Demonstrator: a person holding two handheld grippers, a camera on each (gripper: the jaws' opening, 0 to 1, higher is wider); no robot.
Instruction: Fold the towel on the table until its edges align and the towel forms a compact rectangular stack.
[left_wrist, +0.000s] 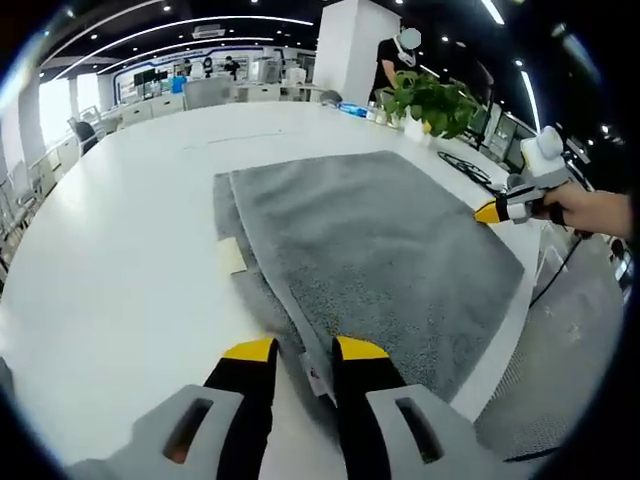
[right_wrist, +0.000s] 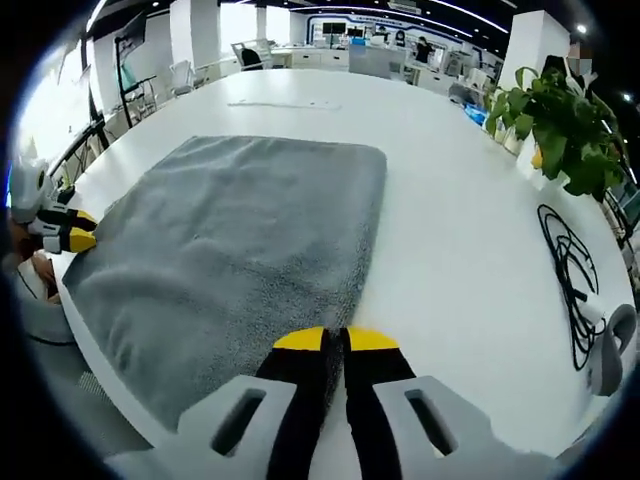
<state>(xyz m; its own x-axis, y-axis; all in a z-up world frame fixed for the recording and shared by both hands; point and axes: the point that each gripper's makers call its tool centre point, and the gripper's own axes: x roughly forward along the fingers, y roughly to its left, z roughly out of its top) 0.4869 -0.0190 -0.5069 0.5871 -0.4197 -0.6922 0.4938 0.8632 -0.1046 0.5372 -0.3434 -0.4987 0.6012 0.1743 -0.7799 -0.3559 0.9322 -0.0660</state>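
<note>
Grey towel (left_wrist: 370, 250) lies folded on the white table (left_wrist: 120, 240), near its edge. Left gripper view: left gripper (left_wrist: 304, 352) w/ jaws narrowly apart, pinching a near corner of the towel; a pale tag (left_wrist: 231, 256) sticks out at the towel's left side, lower layer showing. Right gripper (left_wrist: 490, 211) at the far right corner, held by a hand (left_wrist: 590, 210). Right gripper view: right gripper (right_wrist: 335, 340) jaws closed on the towel edge; black cable (right_wrist: 570, 270) coiled on the right, potted plant (right_wrist: 560, 115) beyond it.
</note>
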